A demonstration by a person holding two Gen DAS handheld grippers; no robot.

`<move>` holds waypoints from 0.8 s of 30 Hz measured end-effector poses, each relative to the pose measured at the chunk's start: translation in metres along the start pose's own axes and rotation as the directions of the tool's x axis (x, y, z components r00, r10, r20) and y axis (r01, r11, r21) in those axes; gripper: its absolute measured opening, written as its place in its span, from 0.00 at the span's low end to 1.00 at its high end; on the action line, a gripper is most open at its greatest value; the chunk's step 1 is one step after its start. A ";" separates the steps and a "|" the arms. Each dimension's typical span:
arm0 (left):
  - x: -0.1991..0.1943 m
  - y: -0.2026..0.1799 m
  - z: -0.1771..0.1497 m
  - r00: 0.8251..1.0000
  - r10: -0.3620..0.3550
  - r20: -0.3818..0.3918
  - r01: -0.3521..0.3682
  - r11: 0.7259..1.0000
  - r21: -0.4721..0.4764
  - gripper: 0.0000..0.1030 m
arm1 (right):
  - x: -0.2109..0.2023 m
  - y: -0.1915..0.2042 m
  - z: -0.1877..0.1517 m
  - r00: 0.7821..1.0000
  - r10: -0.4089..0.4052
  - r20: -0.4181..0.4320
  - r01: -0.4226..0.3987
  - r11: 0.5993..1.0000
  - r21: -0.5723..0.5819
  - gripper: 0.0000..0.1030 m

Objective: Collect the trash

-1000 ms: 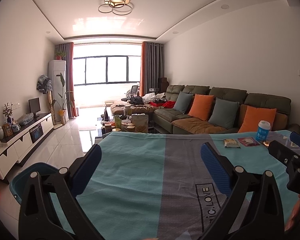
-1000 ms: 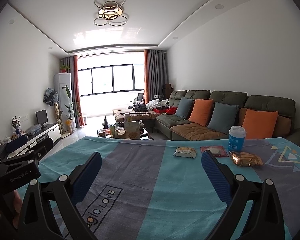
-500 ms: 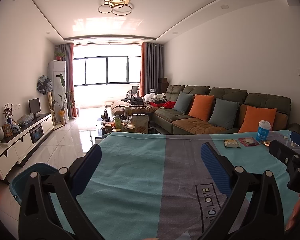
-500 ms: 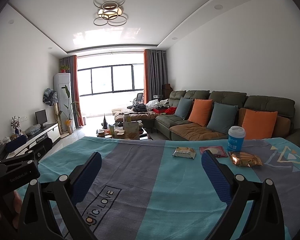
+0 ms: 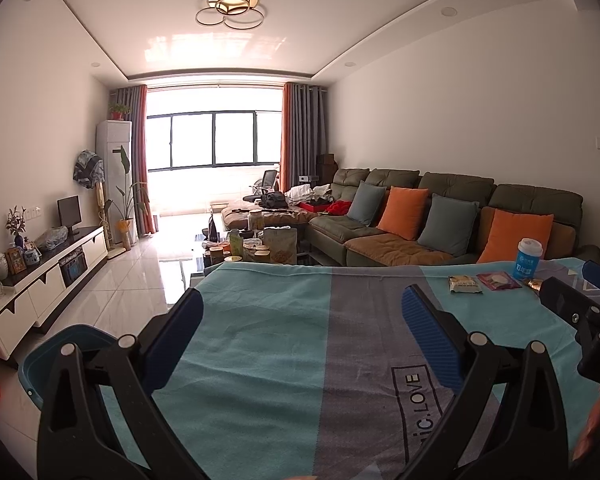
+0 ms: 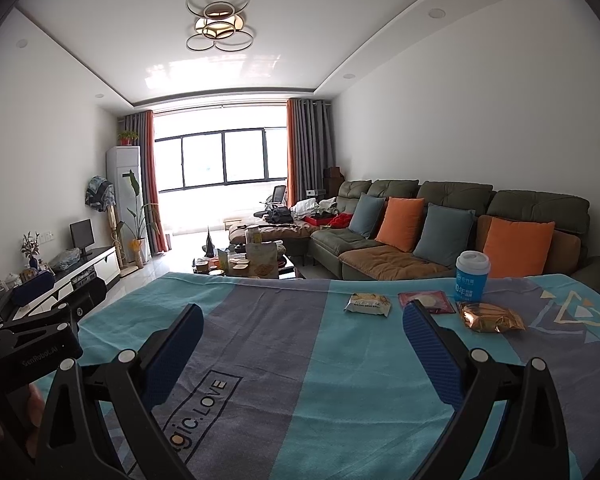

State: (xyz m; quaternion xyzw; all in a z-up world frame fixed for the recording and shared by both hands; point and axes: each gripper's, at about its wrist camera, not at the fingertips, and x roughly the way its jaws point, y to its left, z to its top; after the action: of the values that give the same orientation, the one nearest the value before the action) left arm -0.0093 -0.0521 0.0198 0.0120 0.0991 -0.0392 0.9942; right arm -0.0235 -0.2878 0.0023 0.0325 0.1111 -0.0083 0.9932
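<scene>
On the teal and grey cloth-covered table (image 6: 300, 360) lie a white snack packet (image 6: 367, 305), a red packet (image 6: 426, 302), a crumpled gold wrapper (image 6: 492, 318) and a blue paper cup (image 6: 472, 276) with a white lid, all at the far right. They also show in the left wrist view: the white packet (image 5: 465, 284), the red packet (image 5: 498, 280), the cup (image 5: 528, 254). My right gripper (image 6: 302, 328) is open and empty, short of the packets. My left gripper (image 5: 302, 320) is open and empty over the table's left half.
A blue bin (image 5: 60, 354) stands on the floor at the table's left edge. Beyond the table are a cluttered coffee table (image 5: 256, 246), a green sofa (image 5: 440, 220) with cushions and a TV cabinet (image 5: 44, 280) on the left.
Both grippers have stayed almost still. The right wrist view has crept very slightly closer to the packets.
</scene>
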 end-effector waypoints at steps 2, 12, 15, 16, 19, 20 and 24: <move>0.000 0.000 0.000 1.000 0.002 0.000 -0.002 1.000 0.001 0.95 | 0.001 0.000 0.000 1.000 0.001 -0.001 -0.001 1.000 0.001 0.94; 0.001 0.000 -0.003 1.000 -0.001 -0.003 0.001 1.000 0.003 0.95 | -0.001 -0.002 0.001 1.000 -0.001 0.000 0.001 1.000 0.006 0.94; 0.000 0.000 -0.004 1.000 0.001 0.000 -0.001 1.000 0.006 0.95 | -0.001 -0.002 0.000 1.000 -0.003 -0.001 0.003 1.000 0.006 0.94; 0.000 0.000 -0.004 1.000 -0.003 0.002 0.003 1.000 0.007 0.95 | 0.000 -0.002 0.000 1.000 -0.003 -0.001 0.003 1.000 0.006 0.94; 0.000 -0.001 -0.006 1.000 -0.023 0.000 0.023 1.000 0.007 0.95 | 0.000 -0.002 0.000 1.000 -0.004 -0.001 0.004 1.000 0.005 0.94; 0.000 -0.001 -0.006 1.000 -0.022 -0.002 0.023 1.000 0.013 0.95 | 0.001 -0.002 0.000 1.000 -0.005 -0.003 0.005 1.000 0.005 0.94; 0.012 -0.005 -0.007 0.997 -0.023 -0.074 0.026 0.999 0.040 0.95 | 0.004 -0.009 -0.001 1.000 -0.013 -0.018 0.013 1.000 0.016 0.94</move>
State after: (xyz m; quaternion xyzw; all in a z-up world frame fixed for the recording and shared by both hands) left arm 0.0007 -0.0579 0.0101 0.0326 0.1349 -0.0530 0.9889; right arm -0.0205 -0.2964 0.0000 0.0396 0.1203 -0.0152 0.9918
